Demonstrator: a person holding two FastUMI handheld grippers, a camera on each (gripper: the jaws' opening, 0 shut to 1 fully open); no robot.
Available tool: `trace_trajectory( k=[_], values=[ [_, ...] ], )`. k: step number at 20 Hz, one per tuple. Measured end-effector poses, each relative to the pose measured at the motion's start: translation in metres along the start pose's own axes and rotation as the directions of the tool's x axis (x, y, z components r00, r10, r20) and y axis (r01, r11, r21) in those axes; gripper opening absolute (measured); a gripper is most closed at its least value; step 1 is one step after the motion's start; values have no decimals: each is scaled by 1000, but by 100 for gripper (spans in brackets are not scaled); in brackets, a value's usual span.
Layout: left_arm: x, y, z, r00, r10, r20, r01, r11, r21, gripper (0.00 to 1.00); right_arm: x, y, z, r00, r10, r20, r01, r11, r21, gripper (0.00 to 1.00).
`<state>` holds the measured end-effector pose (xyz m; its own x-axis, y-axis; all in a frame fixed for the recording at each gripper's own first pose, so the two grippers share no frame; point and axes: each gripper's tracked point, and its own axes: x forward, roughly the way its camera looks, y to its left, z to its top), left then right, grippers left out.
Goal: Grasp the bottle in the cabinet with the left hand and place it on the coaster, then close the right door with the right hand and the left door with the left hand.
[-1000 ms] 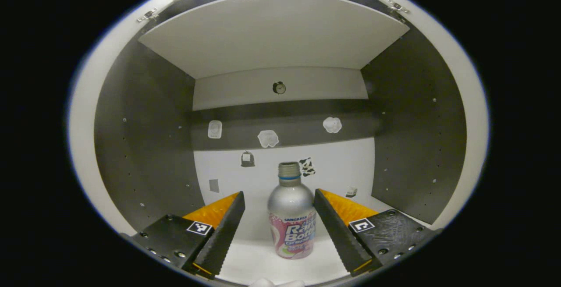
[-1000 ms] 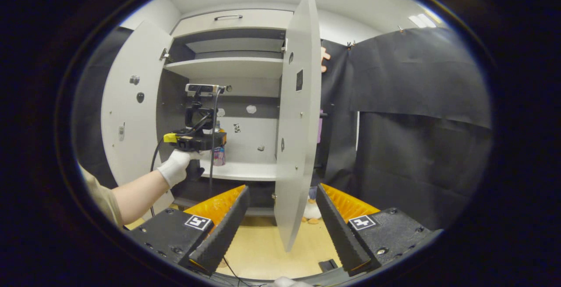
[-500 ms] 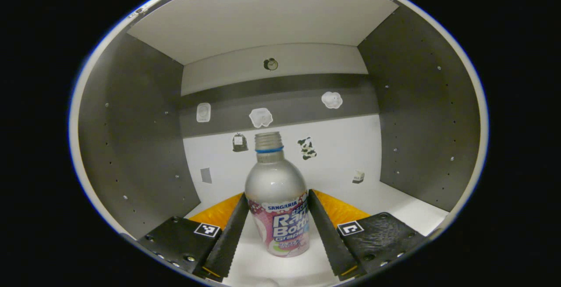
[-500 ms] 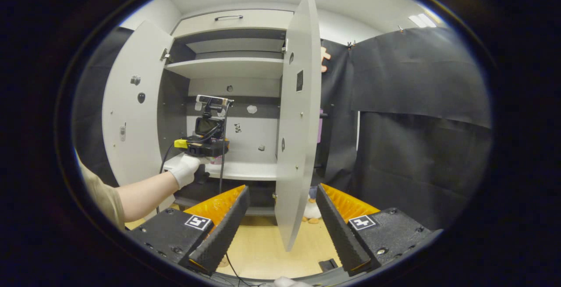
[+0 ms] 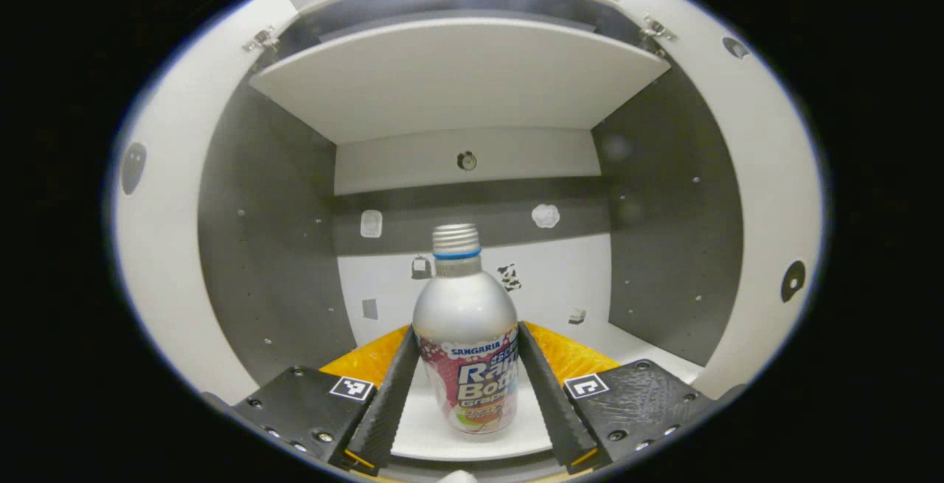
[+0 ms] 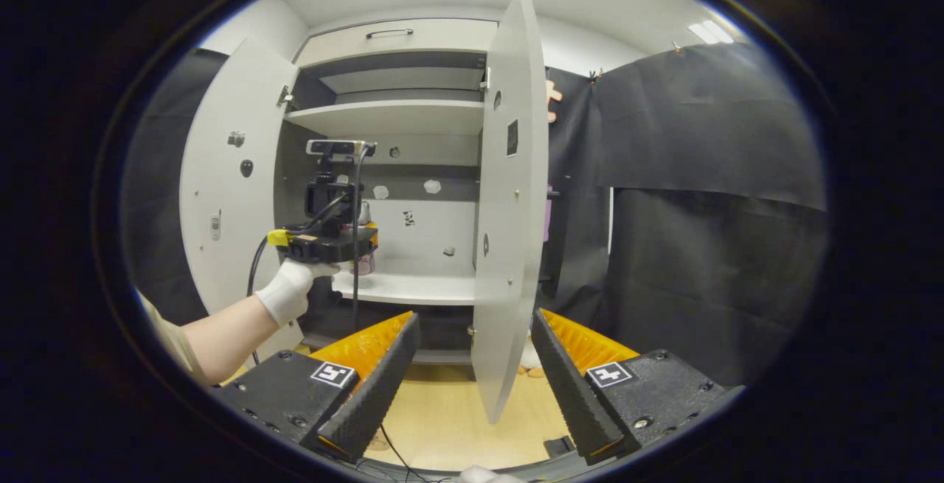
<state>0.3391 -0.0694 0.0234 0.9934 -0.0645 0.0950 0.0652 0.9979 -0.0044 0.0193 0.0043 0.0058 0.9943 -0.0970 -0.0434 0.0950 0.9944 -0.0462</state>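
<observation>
Left gripper (image 5: 463, 387): jaws closed in on the bottle (image 5: 464, 335), both inner faces seen against its lower body in the left gripper view. Bottle is held upright between the jaws, cap above the jaw tips, base over the front edge of the lower shelf (image 5: 472, 440). Contact between base and shelf cannot be told.

Seen past the jaws in the left gripper view: cabinet (image 5: 280, 247) interior, grey side walls to either side of the jaws, upper shelf (image 5: 457, 70) well above them, small stickers on the back wall beyond the bottle. Door hinges are visible at the upper corners.

Right gripper (image 6: 476, 387): jaws wide apart, nothing gripped. The bottom edge of the right door (image 6: 509, 195) is seen between the jaw tips, farther off; touching cannot be told.

Right gripper view adds the outside picture: both doors stand open, left door (image 6: 228, 188) beyond and left of the jaws. The left gripper (image 6: 328, 245) is seen from the side at the cabinet opening, held by a gloved hand (image 6: 287, 293) with a bare forearm behind it, a cable hanging down. Only a sliver of the bottle (image 6: 363, 262) is shown there, just beyond that gripper. Wood floor (image 6: 442, 424) lies below the jaws.
</observation>
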Motion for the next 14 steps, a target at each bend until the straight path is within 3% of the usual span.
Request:
trace_trajectory(
  k=[1, 4, 7, 10, 13, 14],
  values=[
    [-15, 0, 4, 1000, -9, 4, 9, 1000, -3, 79, 0, 3, 1, 1000, 8, 4, -8, 1000, -3, 99],
    [-57, 0, 10, 999, -32, 18, 33, 999, -16, 82, -2, 12, 0, 999, 32, 6, -32, 999, -13, 100],
    [-103, 0, 6, 998, -54, 26, 55, 998, -23, 79, -4, 18, -3, 999, 48, 6, -48, 999, -12, 100],
    [-141, -3, -14, 998, -60, 1, 60, 998, -32, 82, -3, 20, -6, 999, 54, 6, -54, 998, -15, 99],
    [-174, -7, -38, 997, -70, -10, 70, 997, -36, 79, -3, 22, -12, 998, 61, 1, -61, 998, -16, 99],
    [-186, -13, -48, 997, -80, -10, 80, 996, -39, 82, -2, 21, -15, 998, 60, -1, -60, 998, -17, 99]
  ],
)
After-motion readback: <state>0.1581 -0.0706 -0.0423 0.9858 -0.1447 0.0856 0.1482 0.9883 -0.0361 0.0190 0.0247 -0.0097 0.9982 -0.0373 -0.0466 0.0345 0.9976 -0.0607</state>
